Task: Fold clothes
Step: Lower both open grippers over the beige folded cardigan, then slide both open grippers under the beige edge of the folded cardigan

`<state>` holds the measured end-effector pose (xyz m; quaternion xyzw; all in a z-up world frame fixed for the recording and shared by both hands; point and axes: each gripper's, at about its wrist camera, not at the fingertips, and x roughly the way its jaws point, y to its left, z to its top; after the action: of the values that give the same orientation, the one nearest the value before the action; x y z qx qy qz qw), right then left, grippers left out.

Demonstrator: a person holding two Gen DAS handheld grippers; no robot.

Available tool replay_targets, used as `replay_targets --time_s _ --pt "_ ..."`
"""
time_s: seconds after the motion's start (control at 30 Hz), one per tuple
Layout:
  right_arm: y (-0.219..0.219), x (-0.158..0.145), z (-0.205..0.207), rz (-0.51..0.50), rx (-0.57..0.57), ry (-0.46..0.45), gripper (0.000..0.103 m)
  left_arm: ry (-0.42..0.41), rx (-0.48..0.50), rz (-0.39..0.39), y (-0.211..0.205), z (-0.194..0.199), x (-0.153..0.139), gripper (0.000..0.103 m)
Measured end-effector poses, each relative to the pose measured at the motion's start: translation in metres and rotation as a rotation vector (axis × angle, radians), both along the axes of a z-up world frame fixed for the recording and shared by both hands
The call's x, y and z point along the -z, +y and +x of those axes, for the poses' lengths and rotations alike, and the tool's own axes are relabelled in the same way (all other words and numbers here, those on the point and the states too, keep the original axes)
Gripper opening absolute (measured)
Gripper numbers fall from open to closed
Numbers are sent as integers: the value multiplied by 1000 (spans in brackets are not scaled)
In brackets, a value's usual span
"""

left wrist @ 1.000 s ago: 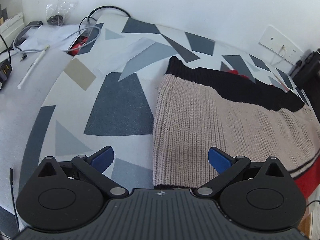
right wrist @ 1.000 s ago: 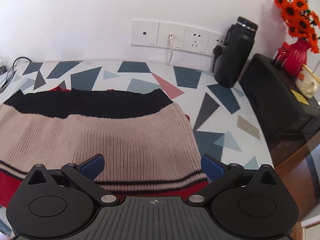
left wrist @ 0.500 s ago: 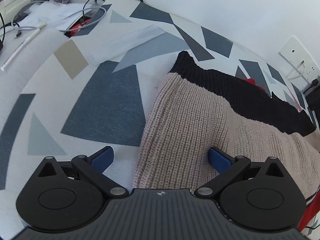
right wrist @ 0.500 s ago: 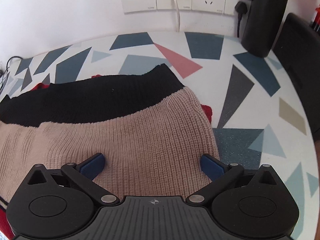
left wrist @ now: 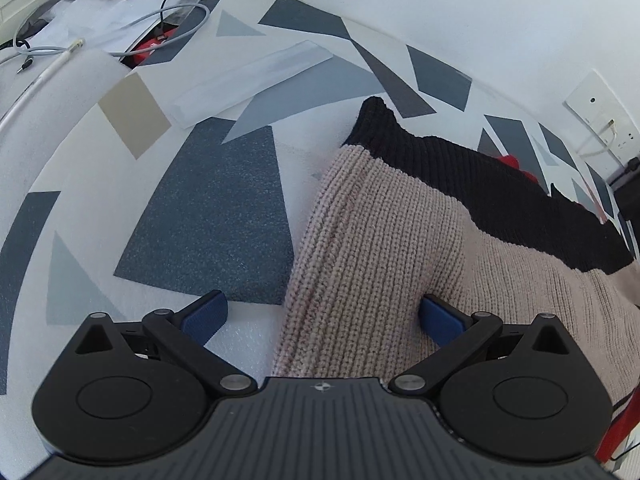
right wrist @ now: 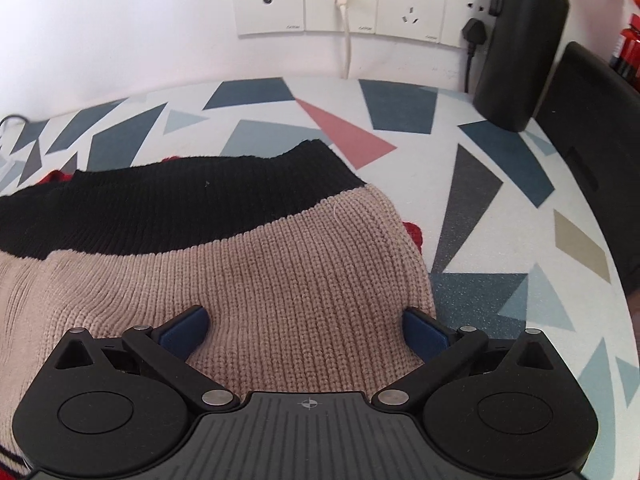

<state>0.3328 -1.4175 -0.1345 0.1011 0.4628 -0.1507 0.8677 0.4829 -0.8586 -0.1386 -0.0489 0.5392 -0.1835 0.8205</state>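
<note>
A knitted sweater, beige with a black band and red parts, lies on the patterned table; it also shows in the right wrist view. My left gripper is open and straddles the sweater's left edge, one blue pad on the table, the other pressed into the beige knit. My right gripper is open and straddles the sweater's right edge, with beige knit bulging up between its pads. The sweater's near part is hidden under both grippers.
The table has a grey and blue geometric cover. Cables and a white rod lie at its far left. Wall sockets, a black flask and a black box stand at the right.
Both grippers have moved forward and down onto the sweater's side edges. The knit has bunched up between the pads of each. The jaws stay open.
</note>
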Motion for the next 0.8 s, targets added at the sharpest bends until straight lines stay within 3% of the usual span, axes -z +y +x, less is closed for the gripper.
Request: replay_targets --time_s 0.43,0.53,0.67,0.8 --pt "2 -3 7 5 44 47 102 -119 31 -17 4 -12 6 103" --pt "3 -11 6 9 37 28 102 -80 50 -17 5 -5 2 103" --pt "-5 -30 -9 85 -5 -87 102 -46 122 -98 14 1 -5 103" --pt "-28 -37 -22 145 -1 -105 102 18 147 -183 19 7 -3 103"
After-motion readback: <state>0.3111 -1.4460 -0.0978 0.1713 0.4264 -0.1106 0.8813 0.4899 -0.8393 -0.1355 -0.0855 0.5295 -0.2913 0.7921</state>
